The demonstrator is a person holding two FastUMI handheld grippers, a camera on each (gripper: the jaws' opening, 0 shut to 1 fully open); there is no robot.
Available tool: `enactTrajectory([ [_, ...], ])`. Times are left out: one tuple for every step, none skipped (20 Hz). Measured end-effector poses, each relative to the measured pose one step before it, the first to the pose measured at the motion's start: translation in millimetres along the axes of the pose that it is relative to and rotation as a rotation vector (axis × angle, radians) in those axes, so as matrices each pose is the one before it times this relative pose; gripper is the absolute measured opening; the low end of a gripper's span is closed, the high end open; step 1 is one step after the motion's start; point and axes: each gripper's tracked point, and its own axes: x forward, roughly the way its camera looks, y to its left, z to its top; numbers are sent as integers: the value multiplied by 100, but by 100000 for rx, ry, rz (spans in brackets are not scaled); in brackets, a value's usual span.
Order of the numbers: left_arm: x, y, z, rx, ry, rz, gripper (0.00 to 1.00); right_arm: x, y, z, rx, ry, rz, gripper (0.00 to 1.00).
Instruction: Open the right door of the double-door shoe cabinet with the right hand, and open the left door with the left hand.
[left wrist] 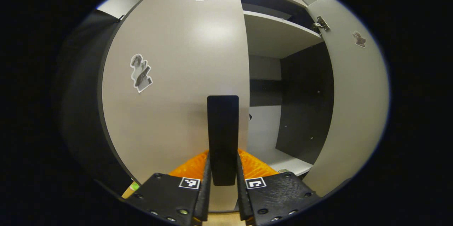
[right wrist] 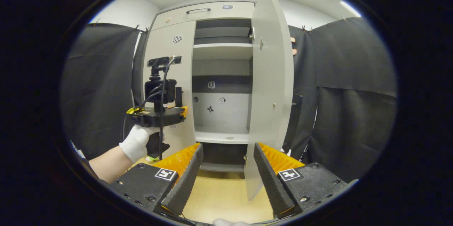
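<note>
The shoe cabinet's left door (left wrist: 170, 88) is a pale panel with stickers, lying flat against the cabinet front. Its black upright handle (left wrist: 223, 127) stands between the fingers of my left gripper (left wrist: 223, 180), which is shut on it. The right door (left wrist: 354, 113) is swung wide, baring shelves (left wrist: 276, 35). In the right gripper view the right door (right wrist: 270, 77) is seen nearly edge-on. My right gripper (right wrist: 228, 148) hangs open in front of the cabinet, holding nothing. A gloved hand (right wrist: 136, 143) holds the left gripper (right wrist: 178, 104) against the left door (right wrist: 170, 42).
Black cloth walls (right wrist: 354, 95) flank the cabinet on both sides. A drawer front with a bar handle (right wrist: 198, 10) sits above the doors. Light wooden floor (right wrist: 226, 194) lies before the cabinet. A few small items cling to the inner back panel (right wrist: 216, 107).
</note>
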Motion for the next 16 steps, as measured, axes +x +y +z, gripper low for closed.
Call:
enactTrajectory([
  [32,109,-262,695,882,368,30,-27,22,-39,137,22,443,90],
  [-299,80,242,-308,-1042,516,27,-15,13,-126,140,288,372,90],
  [153,29,-49,-1487,-208,389,21,-141,107,-67,53,380,480,90],
  [-349,50,-88,-1522,104,221,16,-101,159,-108,-11,247,818,90],
  [-341,-33,261,1418,-736,-130,6,-100,134,41,-108,-103,536,90],
  [171,-50,-99,1123,-545,-24,6,-210,45,81,-239,-251,295,89],
  [-153,33,77,772,-212,6,6,-196,-10,15,-407,-273,379,90],
  [-375,-75,3,-708,-36,-354,6,-235,-38,52,-374,-219,118,90],
  [-362,-14,35,-660,-159,-758,6,-117,-54,85,39,-335,196,90],
  [-502,-89,38,-248,43,-869,6,-127,91,-65,171,2,460,89],
  [-260,71,15,744,-272,-738,6,-116,179,-143,210,243,674,90],
  [-223,158,-41,926,-230,-730,6,-104,317,-87,266,169,830,89],
  [-411,150,5,453,-241,-522,6,-134,267,-257,93,363,783,89],
  [-433,199,-75,-97,-172,-384,6,-114,372,-125,54,418,1179,90],
  [-347,209,-38,-32,-55,-459,6,-29,381,-159,66,393,1222,89],
  [-224,161,17,-154,-372,-485,6,-123,467,-94,-304,335,1366,89],
])
